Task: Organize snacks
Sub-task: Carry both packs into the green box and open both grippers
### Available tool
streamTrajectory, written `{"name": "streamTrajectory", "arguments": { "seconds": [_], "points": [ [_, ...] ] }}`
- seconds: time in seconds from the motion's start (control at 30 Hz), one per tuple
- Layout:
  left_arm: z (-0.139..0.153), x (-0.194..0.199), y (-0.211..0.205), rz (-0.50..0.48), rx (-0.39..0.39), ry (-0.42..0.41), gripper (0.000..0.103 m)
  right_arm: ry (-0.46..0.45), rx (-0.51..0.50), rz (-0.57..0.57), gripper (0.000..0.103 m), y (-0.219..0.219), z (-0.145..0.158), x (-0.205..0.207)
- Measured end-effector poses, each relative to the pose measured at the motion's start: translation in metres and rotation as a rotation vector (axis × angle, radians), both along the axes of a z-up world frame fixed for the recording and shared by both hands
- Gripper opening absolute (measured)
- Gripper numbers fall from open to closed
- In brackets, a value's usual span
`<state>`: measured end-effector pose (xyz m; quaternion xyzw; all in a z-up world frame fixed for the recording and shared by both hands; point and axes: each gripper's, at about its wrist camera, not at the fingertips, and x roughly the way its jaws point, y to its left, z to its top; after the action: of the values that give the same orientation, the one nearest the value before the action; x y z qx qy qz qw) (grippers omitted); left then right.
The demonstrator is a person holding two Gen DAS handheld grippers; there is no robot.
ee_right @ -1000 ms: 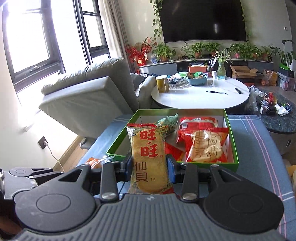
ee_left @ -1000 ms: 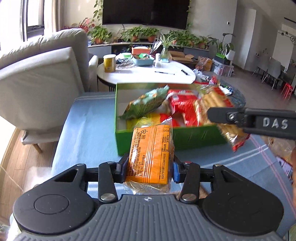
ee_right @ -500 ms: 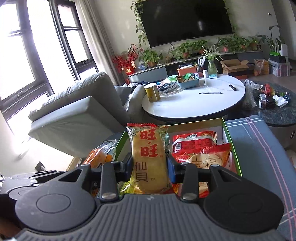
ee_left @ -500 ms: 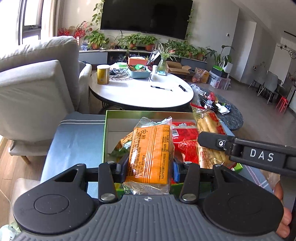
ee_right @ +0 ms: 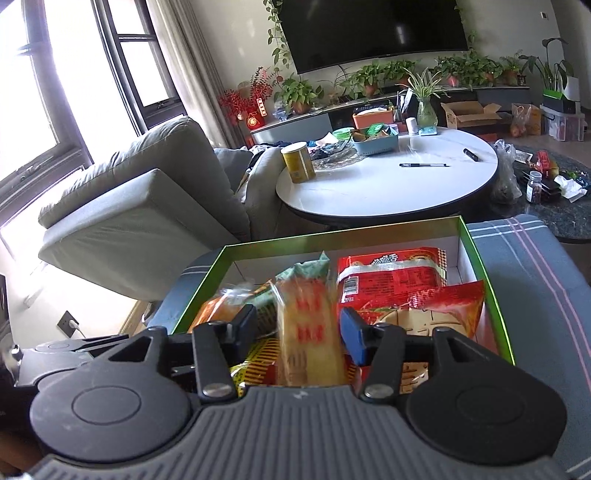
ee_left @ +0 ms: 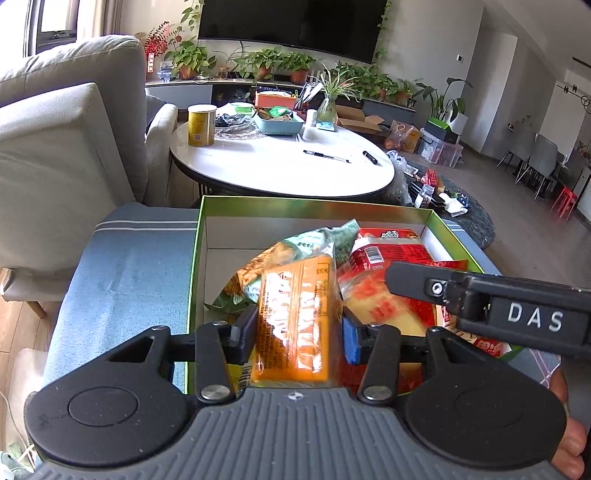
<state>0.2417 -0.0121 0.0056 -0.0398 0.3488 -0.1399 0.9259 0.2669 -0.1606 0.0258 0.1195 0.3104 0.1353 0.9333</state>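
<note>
Snacks carried over the green box.
An orange packet is pinched by the left tongs, a yellow cracker packet by the right tongs; light, crinkly, brittle-filled, they are best gripped mid-body.

I am working in a home living room. A large wall-mounted television hangs above a low console lined with potted plants. A grey sofa sits by tall windows, and a round white coffee table carries a yellow canister, a pen and a blue basket. Dining chairs stand far off at the right, and a cardboard box sits on the floor.
</note>
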Motion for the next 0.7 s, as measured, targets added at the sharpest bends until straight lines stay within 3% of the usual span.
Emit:
{"name": "streamTrajectory", "arguments": {
  "seconds": [0.27, 0.7],
  "points": [
    [0.009, -0.013, 0.002, 0.018, 0.032, -0.046, 0.051, 0.001, 0.0, -0.011, 0.077, -0.006, 0.007, -0.014],
    [0.017, -0.057, 0.027, 0.087, 0.056, -0.064, 0.051, -0.021, -0.02, 0.002, 0.077, -0.017, 0.019, -0.058]
  ]
}}
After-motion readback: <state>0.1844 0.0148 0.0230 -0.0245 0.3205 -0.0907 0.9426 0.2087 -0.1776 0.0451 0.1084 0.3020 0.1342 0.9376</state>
